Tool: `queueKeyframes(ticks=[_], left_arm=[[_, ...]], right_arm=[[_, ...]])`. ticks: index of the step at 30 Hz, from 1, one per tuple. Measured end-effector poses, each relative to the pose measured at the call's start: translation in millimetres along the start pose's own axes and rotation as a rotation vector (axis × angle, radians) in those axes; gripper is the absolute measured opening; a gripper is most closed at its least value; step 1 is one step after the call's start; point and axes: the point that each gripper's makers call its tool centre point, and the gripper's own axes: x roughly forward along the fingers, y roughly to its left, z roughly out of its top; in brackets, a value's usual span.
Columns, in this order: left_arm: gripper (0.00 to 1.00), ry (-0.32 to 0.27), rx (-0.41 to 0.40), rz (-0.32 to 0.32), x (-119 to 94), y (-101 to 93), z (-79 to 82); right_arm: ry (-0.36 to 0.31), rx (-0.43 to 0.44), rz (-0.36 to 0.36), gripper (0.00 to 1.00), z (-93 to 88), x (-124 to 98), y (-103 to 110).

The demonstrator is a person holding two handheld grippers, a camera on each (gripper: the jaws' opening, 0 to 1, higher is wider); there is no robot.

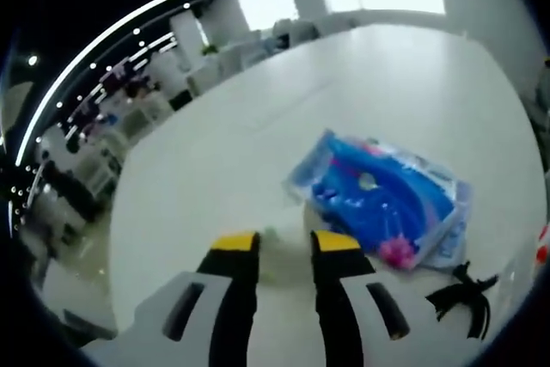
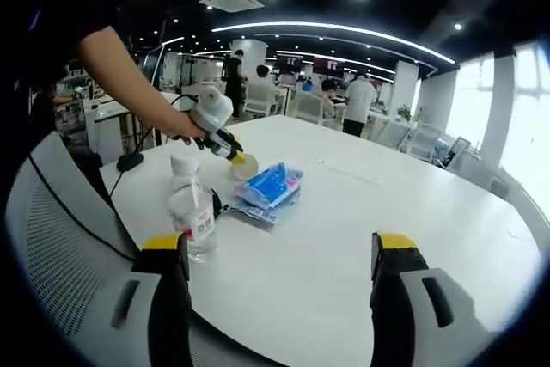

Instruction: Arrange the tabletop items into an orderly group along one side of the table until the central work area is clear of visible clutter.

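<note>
A: Roll of tape [image 1: 284, 251], pale and round, sits between the left gripper [image 1: 285, 242]'s yellow-tipped jaws; whether they actually pinch it or just straddle it, I cannot tell.

B: And in the right gripper view?

A: There the left gripper [image 2: 234, 154] shows at about ten o'clock, a person's hand [image 2: 176, 122] behind it, its tips at that same pale roll [image 2: 241, 167]. The right gripper [image 2: 279, 251] hangs with jaws spread wide, nothing between them.

B: What lies beyond the roll?

A: At two o'clock in the left gripper view, touching or just beside it, a blue packet [image 1: 378, 199] in crinkly film. A black strap [image 1: 460, 294] lies at four o'clock. In the right gripper view a water bottle [image 2: 192, 212] stands upright just past the right gripper's left jaw, near the table [image 2: 344, 238] edge.

B: How will these handle?

A: The roll looks light and fairly stiff; I'd take it across its outer rim. The packet seems soft and slippery, best pinched at a sealed edge or pushed flat. The bottle is probably the heaviest and could tip; hold it at the waist, below the cap.
</note>
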Motion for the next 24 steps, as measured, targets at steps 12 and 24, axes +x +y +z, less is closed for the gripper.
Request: queueKeyframes(ticks=[12,24], left_arm=[[0.05,-0.009,0.036,0.096,-19.9,26.8,1.3],[0.00,0.031,0.002,0.189,-43.3,62.8,-14.8]], right_arm=[[-0.003,-0.007,0.002,0.86,0.6,-0.2,0.2],[-0.013,-0.005,0.009,0.86,2.5,-0.7,1.4]])
